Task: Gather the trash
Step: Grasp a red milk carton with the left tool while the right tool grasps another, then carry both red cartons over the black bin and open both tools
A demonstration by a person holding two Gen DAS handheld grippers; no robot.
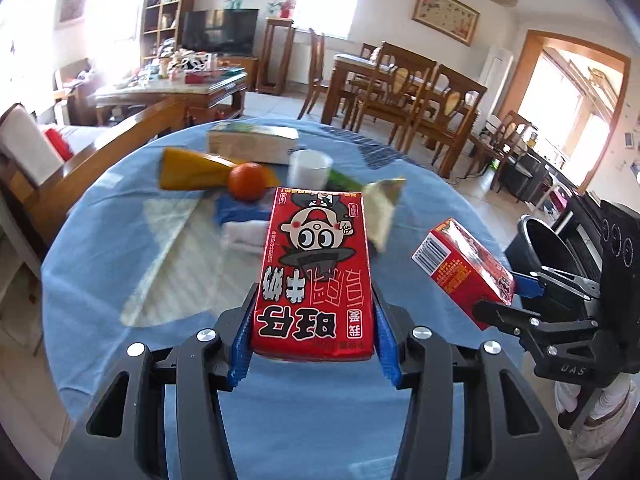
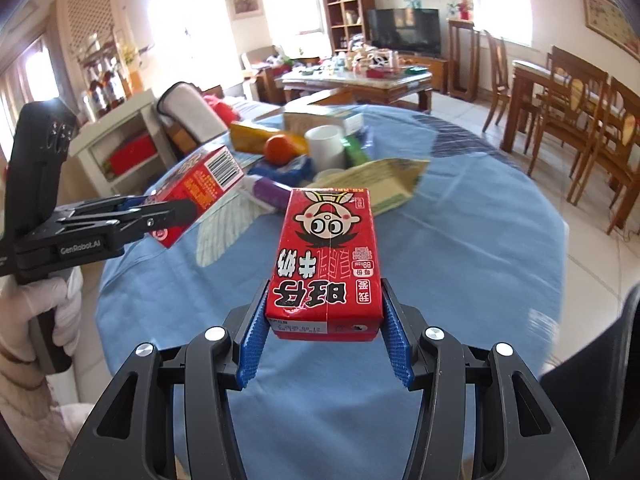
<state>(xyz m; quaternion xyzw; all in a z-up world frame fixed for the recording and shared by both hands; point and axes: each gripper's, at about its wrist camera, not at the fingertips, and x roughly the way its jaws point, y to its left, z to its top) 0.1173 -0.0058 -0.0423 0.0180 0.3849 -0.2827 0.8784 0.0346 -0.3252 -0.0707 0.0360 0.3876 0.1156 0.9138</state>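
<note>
Milk cartons: two red cartons are being held, one in each gripper, above the counter (image 1: 120, 240) with the blue cloth.
Left side of counter: an orange packet (image 1: 192, 170), a tissue pack (image 1: 252, 142) and an orange fruit (image 1: 247, 181) are lying near the far edge; a white folded cloth (image 1: 244, 236) is lying in front of them.
Left gripper (image 1: 314, 336): its blue fingers (image 1: 242, 344) are closing on both sides of the left carton (image 1: 316, 272), gap only as wide as the carton; the carton is pointing forward, printed face up.
Middle of counter: a white cup (image 1: 308, 168) is standing upright beside the fruit, and a flattened pale carton (image 1: 382, 208) is lying just behind the held carton.
Right gripper (image 2: 324, 336): its fingers (image 2: 396, 340) are pressing the lower end of the right carton (image 2: 326, 260) in the same way; in the left view this carton (image 1: 464, 268) is tilting, barcode end up.
Bin: a dark round bin (image 1: 548, 248) is showing at the right, beyond the counter edge, partly hidden by the right gripper.
Step in hand, my judgement: both cartons are being carried to the bin.
Advice: keep the pressure steady but not strong, since a carton can be crushed; bring each carton fully over the bin opening before opening the fingers, one gripper at a time.
Risk: the grip is only on the carton end, so quick swinging could let it turn or slip.
</note>
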